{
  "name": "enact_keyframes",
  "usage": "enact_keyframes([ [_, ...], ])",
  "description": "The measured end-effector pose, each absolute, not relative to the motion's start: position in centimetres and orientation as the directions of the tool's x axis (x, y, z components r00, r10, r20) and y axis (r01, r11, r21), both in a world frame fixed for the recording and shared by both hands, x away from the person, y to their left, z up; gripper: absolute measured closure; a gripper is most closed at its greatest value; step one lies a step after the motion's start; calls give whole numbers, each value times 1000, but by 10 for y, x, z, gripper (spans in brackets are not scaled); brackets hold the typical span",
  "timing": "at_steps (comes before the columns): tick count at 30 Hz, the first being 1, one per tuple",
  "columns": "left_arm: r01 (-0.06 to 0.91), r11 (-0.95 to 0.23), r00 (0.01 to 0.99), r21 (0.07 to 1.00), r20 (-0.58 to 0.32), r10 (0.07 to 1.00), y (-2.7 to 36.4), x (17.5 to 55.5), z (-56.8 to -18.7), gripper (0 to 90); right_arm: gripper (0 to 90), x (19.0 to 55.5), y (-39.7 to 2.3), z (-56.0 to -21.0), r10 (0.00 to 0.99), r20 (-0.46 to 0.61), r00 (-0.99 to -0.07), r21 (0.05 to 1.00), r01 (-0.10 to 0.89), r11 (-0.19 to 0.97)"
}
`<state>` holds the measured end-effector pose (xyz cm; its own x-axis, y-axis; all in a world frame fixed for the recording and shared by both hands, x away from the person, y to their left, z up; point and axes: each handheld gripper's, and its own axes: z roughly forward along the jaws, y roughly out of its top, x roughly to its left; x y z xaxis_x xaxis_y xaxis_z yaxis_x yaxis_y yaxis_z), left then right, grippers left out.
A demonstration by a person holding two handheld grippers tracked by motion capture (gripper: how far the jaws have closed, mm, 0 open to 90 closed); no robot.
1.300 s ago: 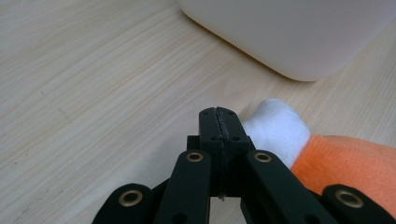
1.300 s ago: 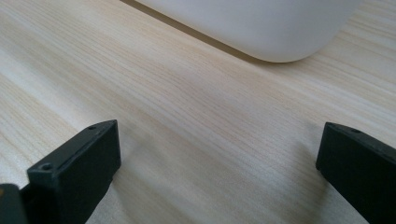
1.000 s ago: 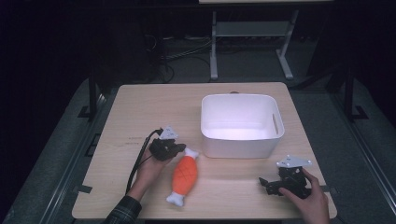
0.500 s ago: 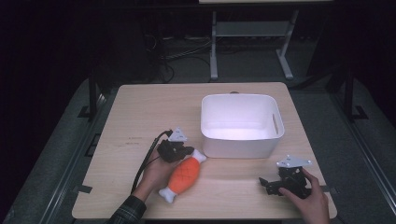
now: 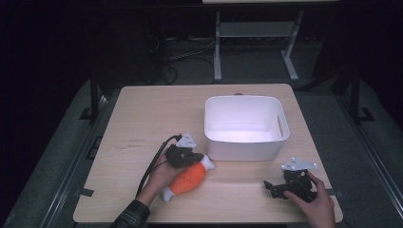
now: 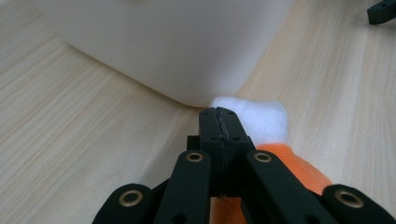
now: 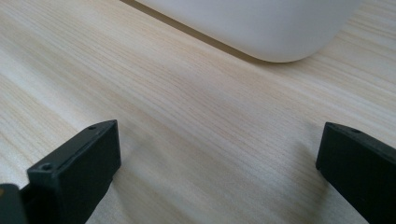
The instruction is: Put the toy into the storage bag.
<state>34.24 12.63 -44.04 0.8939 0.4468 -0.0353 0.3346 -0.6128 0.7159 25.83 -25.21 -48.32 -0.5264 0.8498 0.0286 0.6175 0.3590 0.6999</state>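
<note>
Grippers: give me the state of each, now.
Left gripper: jaws shut, lying against the orange and white toy, nothing gripped.
Right gripper: jaws open, empty.

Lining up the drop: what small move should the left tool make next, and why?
Probably lift. The left tool is shut with the orange-and-white toy at its jaws, low beside the white bin. The toy's white end nearly meets the bin's wall, so it must clear the rim.

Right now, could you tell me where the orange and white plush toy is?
In the high view the plush toy lies on the table's near left part, just off the white bin's front left corner, beside the left gripper.
</note>
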Motion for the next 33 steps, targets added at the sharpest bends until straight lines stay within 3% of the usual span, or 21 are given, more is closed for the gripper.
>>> enact_keyframes([
  [13,358,-564,883,744,-74,463,145,340,-429,893,0,258,-252,-483,850,29,-526,700,618,359],
  [19,373,-537,874,757,-92,478,160,338,-423,841,0,258,-252,-483,850,29,-526,700,618,359],
  [24,384,-515,866,766,-106,489,172,331,-417,771,0,258,-252,-483,850,29,-526,700,618,359],
  [33,417,-480,854,771,-152,498,188,318,-411,540,0,258,-252,-483,850,29,-526,700,618,359],
])
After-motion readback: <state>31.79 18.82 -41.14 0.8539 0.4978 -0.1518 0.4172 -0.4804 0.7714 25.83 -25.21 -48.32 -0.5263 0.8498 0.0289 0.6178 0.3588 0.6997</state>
